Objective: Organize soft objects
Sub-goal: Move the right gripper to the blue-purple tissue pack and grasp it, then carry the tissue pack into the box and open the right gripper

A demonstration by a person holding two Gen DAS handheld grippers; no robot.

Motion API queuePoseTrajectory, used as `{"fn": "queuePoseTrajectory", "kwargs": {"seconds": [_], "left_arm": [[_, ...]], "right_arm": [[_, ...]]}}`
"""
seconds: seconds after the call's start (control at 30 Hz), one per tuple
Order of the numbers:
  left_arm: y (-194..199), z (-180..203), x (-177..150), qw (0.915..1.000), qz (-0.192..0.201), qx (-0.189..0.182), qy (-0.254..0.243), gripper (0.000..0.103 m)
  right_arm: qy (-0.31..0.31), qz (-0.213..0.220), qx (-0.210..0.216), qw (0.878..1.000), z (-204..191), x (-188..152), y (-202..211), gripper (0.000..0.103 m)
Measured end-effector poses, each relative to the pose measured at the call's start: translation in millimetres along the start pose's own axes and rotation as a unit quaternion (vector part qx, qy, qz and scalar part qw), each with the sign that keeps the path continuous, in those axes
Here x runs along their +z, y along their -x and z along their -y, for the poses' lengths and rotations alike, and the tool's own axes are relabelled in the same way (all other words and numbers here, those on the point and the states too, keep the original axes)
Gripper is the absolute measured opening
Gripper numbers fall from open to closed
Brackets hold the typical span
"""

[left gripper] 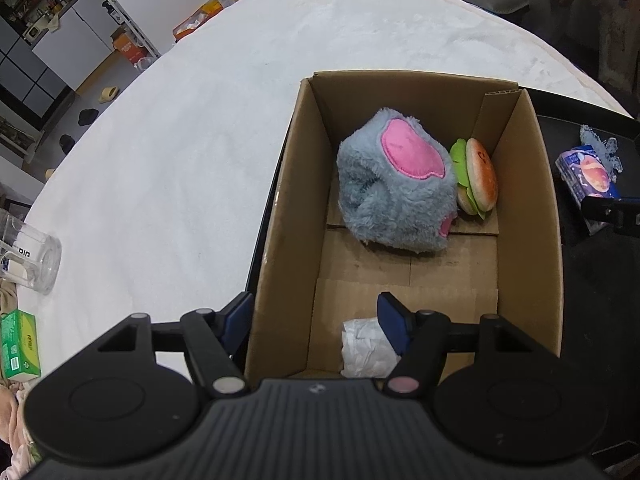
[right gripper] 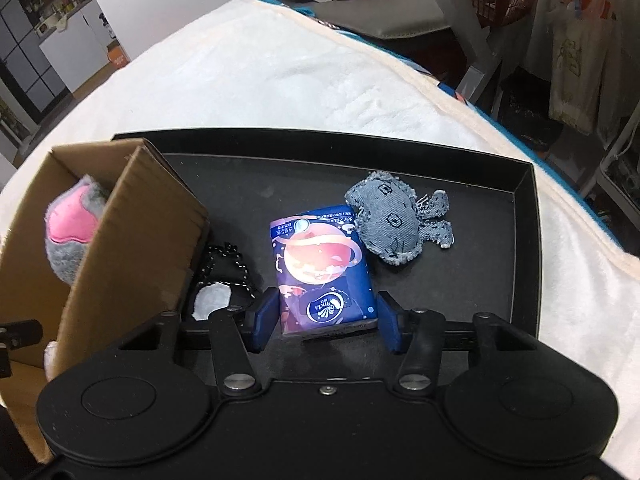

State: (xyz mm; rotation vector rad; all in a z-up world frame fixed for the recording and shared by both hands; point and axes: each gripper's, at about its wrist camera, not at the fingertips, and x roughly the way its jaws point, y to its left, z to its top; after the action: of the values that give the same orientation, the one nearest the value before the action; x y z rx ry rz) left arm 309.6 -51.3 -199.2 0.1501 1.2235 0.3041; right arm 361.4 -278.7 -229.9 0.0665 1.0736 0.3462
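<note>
Straddling the tissue pack [right gripper: 324,268] in the black tray [right gripper: 524,216], right gripper [right gripper: 326,320] looks barely clamped; the pack's long axis runs toward 12 o'clock, box [right gripper: 132,248] at 9, left gripper [left gripper: 316,320] spread.

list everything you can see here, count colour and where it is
cardboard box: 1, brown, on the black tray's left part
plush toy: 1, grey with pink patches, inside the box
burger toy: 1, orange and green, in the box beside the plush
crumpled tissue: 1, white, near end of the box
tissue pack: 1, blue, on the tray
denim toy: 1, blue-grey, on the tray behind the pack
black tray: 1, on the white cloth
glass jar: 1, clear, left on the cloth
left gripper: open, straddling the box wall
right gripper: around the tissue pack
</note>
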Motion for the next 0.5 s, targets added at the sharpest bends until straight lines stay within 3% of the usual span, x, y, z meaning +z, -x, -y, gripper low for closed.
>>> {"fn": "queuePoseTrajectory", "kwargs": {"seconds": [0.1,0.5], "left_arm": [[3.1,-3.9,-1.8,1.0,0.002,-0.002,0.005,0.067],[17.2,-22.3,-11.2,0.9995,0.016,-0.015,0.023,0.067]], "right_arm": [[-0.022,0.0,0.023,1.0,3.0,0.8,9.7,0.051],[-0.034,0.03,0.037,0.998,-0.6,9.2,46.5,0.051]]}}
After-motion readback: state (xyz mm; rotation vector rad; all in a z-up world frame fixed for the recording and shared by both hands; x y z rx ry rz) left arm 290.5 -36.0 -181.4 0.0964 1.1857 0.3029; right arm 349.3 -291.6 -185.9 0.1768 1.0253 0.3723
